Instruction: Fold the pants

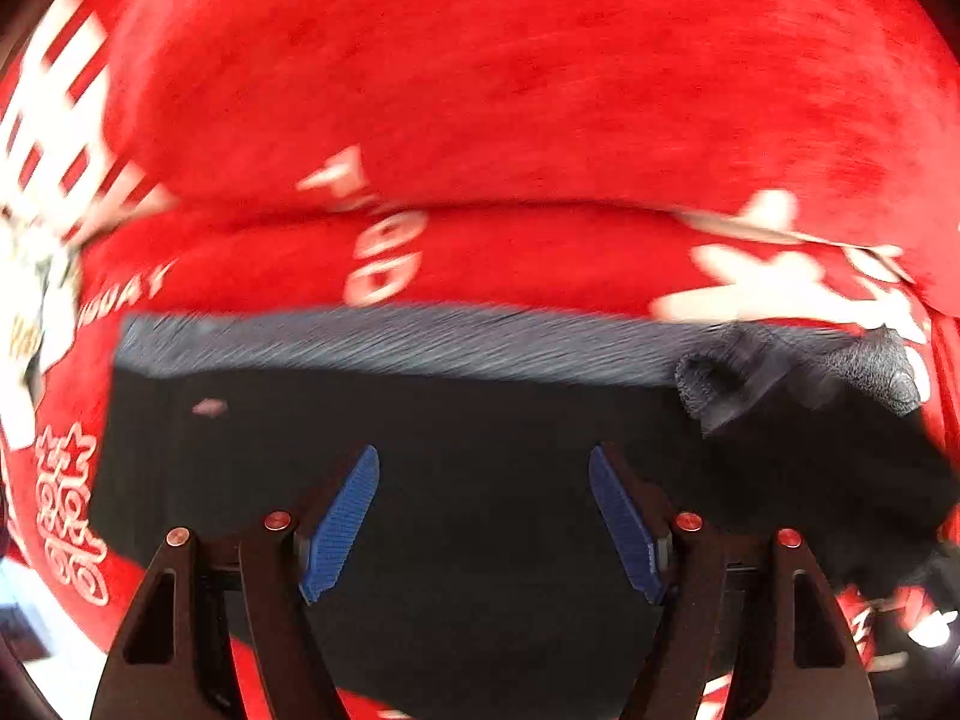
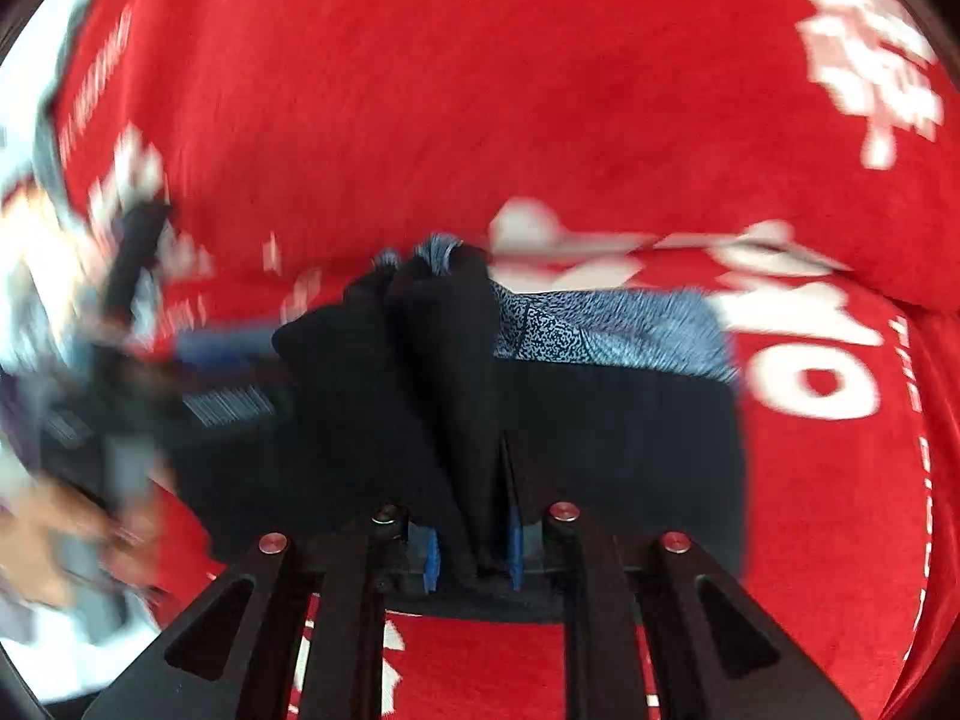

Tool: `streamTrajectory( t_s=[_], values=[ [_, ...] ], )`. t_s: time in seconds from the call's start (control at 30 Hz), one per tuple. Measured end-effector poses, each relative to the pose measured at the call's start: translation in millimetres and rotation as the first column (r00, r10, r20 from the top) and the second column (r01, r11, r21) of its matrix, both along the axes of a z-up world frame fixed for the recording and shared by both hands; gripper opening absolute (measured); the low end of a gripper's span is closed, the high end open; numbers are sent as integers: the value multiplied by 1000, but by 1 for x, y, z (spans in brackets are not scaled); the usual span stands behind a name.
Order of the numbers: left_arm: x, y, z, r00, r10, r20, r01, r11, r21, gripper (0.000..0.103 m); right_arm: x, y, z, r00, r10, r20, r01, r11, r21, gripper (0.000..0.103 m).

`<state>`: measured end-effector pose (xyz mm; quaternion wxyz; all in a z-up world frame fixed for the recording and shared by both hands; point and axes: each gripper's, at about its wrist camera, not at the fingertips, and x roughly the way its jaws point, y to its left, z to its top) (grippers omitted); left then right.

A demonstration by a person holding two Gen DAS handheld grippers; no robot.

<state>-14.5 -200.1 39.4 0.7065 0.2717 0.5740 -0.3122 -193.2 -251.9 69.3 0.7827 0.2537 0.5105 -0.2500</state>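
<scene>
The black pants (image 1: 480, 438) lie on a red printed cloth, with a blue-grey speckled waistband along their far edge (image 1: 390, 342). My left gripper (image 1: 483, 474) is open just above the black fabric, blue pads apart and empty. In the right wrist view my right gripper (image 2: 474, 516) is shut on a bunched fold of the black pants (image 2: 444, 372), lifted off the cloth. The speckled waistband (image 2: 606, 330) shows to the right of that fold. Both views are motion-blurred.
The red cloth with white lettering (image 1: 480, 90) covers the whole surface (image 2: 480, 90). The person's hand and the other gripper show blurred at the left of the right wrist view (image 2: 90, 420). A pale floor shows at the lower left (image 1: 54, 660).
</scene>
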Motion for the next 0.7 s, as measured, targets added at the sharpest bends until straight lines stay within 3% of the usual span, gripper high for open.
streamTrajectory(
  t_s=[0.07, 0.1, 0.13, 0.2, 0.27, 0.33, 0.43, 0.47, 0.53, 0.57, 0.6, 0.67, 0.7],
  values=[
    [14, 16, -3, 1000, 14, -15, -14, 1000, 13, 74, 21, 24, -27, 991, 61, -120, -69, 996, -61, 29],
    [19, 26, -2, 1000, 18, -22, -18, 1000, 12, 74, 31, 38, -35, 977, 89, -194, -117, 984, -137, 36],
    [16, 30, -1, 999, 19, -31, -19, 1000, 5, 74, 39, 51, -34, 964, 114, -241, -166, 964, -207, 44],
    [23, 40, 5, 999, 18, -49, -19, 1000, -15, 74, 47, 69, -26, 940, 164, -299, -239, 942, -235, 55],
    [32, 52, 13, 997, 16, -73, -19, 999, -38, 74, 46, 83, -11, 937, 216, -275, -282, 933, -226, 58],
    [34, 57, 24, 995, 7, -103, -14, 998, -68, 74, 33, 87, 13, 954, 247, -171, -272, 952, -143, 58],
    [23, 43, 24, 982, -46, -185, 23, 992, -124, 74, 3, 60, 29, 997, 76, -9, -75, 995, 69, 58],
    [18, 41, 26, 970, -75, -230, 40, 988, -152, 74, -20, 38, 28, 996, -80, 40, 71, 981, 182, 59],
    [5, 34, 30, 941, -129, -312, 68, 978, -199, 74, -52, 11, 18, 955, -289, 74, 249, 909, 334, 59],
    [-3, 30, 31, 924, -158, -349, 81, 971, -224, 74, -72, -1, 10, 913, -400, 86, 330, 844, 423, 59],
    [-9, 25, 31, 903, -188, -386, 94, 964, -249, 74, -97, -13, -2, 847, -523, 92, 408, 752, 517, 59],
    [-30, 9, 34, 862, -239, -448, 116, 952, -284, 74, -121, -25, -17, 777, -624, 82, 465, 657, 594, 59],
    [-38, 2, 33, 840, -263, -475, 129, 947, -295, 74, -129, -28, -21, 756, -650, 77, 481, 631, 608, 59]
  ],
)
